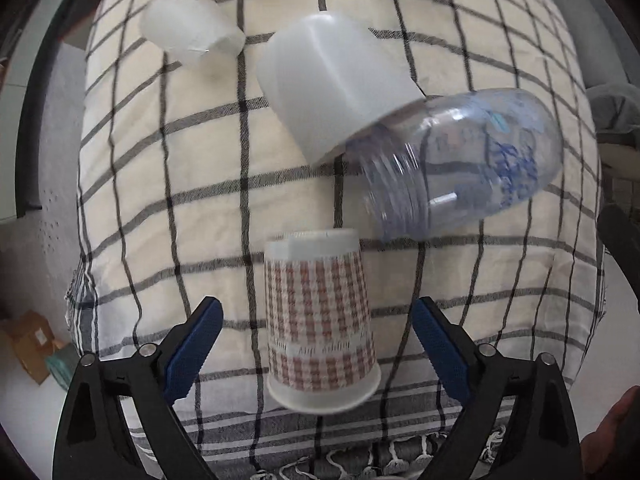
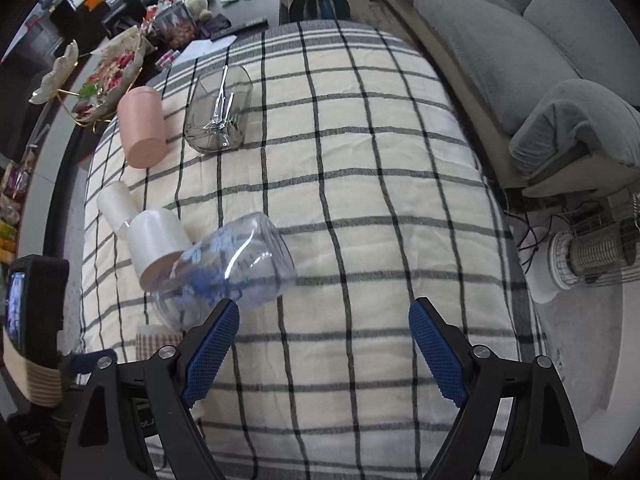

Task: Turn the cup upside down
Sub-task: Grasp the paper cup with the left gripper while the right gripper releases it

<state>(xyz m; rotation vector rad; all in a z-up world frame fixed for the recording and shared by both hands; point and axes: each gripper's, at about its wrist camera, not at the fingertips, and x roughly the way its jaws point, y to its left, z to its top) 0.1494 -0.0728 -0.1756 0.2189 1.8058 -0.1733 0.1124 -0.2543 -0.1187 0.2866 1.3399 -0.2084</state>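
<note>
A red-and-white checked paper cup (image 1: 320,320) stands upside down on the checked cloth (image 1: 200,216), its wide rim down and its base up. My left gripper (image 1: 318,336) is open, with its blue pads on either side of the cup and apart from it. A sliver of the cup shows in the right wrist view (image 2: 158,340), behind my right gripper's left finger. My right gripper (image 2: 324,344) is open and empty over bare cloth (image 2: 360,184).
A clear blue-printed plastic jar (image 1: 464,160) (image 2: 232,268) lies on its side just beyond the cup, against a white cup (image 1: 336,80) (image 2: 158,240). A smaller white cup (image 1: 188,28), a pink cup (image 2: 142,126) and a clear glass (image 2: 220,110) lie farther back. A grey sofa (image 2: 520,40) is to the right.
</note>
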